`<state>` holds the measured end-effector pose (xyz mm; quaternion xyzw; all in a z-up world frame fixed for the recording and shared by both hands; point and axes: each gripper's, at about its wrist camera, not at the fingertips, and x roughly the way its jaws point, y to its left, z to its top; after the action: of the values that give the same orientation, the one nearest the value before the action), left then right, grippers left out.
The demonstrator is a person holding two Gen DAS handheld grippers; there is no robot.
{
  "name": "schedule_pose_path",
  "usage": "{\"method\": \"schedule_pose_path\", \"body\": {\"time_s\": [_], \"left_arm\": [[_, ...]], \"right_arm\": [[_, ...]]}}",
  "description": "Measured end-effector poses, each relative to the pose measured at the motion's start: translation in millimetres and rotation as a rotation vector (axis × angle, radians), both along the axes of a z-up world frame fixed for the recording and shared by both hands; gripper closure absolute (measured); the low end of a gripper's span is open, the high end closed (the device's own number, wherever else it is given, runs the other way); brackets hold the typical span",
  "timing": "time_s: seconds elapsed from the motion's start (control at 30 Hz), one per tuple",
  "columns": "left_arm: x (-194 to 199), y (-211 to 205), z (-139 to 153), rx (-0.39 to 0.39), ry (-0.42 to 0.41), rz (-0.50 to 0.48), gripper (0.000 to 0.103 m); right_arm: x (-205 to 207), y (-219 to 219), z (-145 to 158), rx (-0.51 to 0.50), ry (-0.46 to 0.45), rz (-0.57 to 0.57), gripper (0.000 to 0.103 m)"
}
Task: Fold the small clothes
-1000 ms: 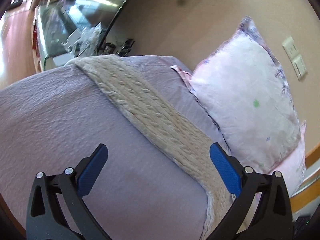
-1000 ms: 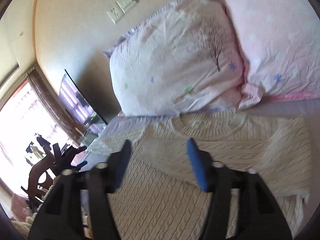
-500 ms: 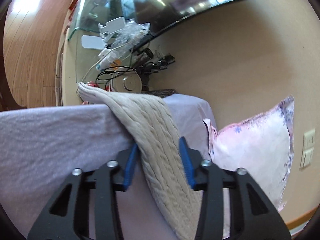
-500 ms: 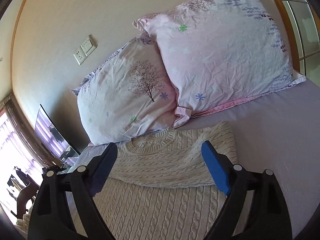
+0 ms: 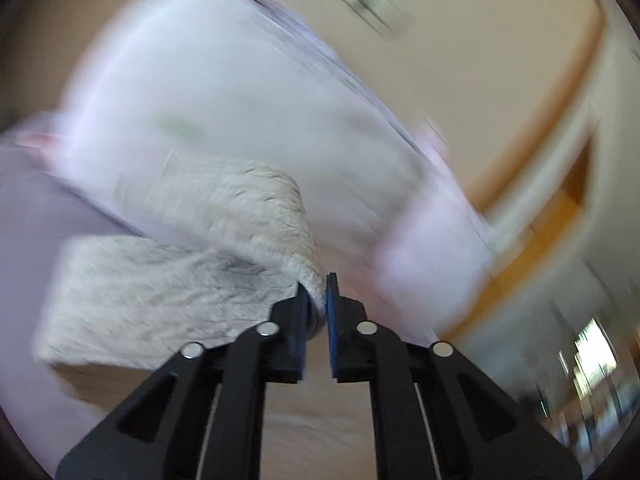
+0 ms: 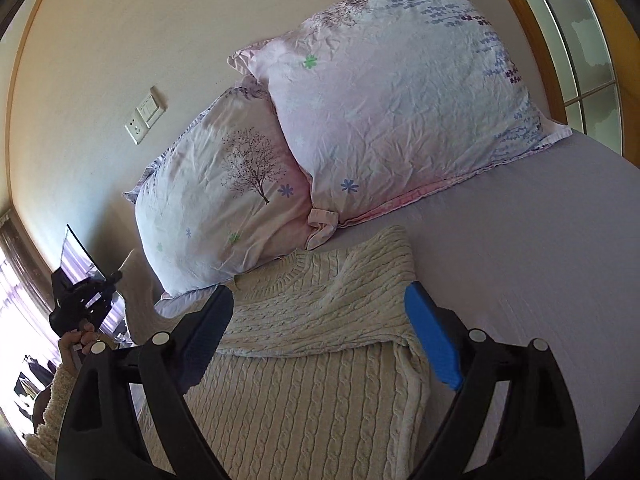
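A cream cable-knit sweater (image 6: 304, 364) lies on the lilac bed sheet (image 6: 540, 264), its right sleeve folded across the chest below the collar. My left gripper (image 5: 317, 300) is shut on the sweater's left sleeve (image 5: 240, 216) and holds it lifted; that view is blurred. In the right wrist view the left gripper (image 6: 86, 300) shows at the far left, in a hand. My right gripper (image 6: 320, 332) is open and empty, hovering over the folded sleeve.
Two floral pillows (image 6: 392, 92) (image 6: 224, 200) lean against the beige wall at the head of the bed. A wall switch plate (image 6: 145, 114) is above them. A TV screen (image 6: 74, 256) stands at the left. A wooden window frame (image 6: 560, 32) is at the right.
My left gripper has shut on the left sleeve and swung it up toward the pillows. My right gripper stays open, pulled back slightly over the sweater.
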<state>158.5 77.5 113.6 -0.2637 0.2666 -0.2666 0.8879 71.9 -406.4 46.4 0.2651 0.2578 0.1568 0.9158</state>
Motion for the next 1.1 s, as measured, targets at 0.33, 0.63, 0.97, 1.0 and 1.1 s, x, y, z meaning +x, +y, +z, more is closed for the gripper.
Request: {"method": "schedule_pose_path", "body": {"time_s": [0.33,0.63,0.97,1.0,1.1], "left_arm": [[-87,-18,-40,0.088,0.048,-0.263,0.029],[-253,126,-122,0.004,0.177,-0.145,0.012],[-225,101,-195,-0.055,0.354,-0.114,0.014],[-220,95,-196,-0.041,0.356,-0.115,0.014],[-212,77,-196,0.005,0.377,-0.145,0.029]], "right_arm": [[-66,-38,-17,0.062,0.016,0.121,0.013],[-146,-27,-74,0.111,0.254,0.543,0.013],[-135,1,-134,0.234,0.399,0.616,0.039],[-135,6,-136,0.242,0.399,0.632,0.042],[-134,19,-140,0.229,0.392,0.662,0.069]]}}
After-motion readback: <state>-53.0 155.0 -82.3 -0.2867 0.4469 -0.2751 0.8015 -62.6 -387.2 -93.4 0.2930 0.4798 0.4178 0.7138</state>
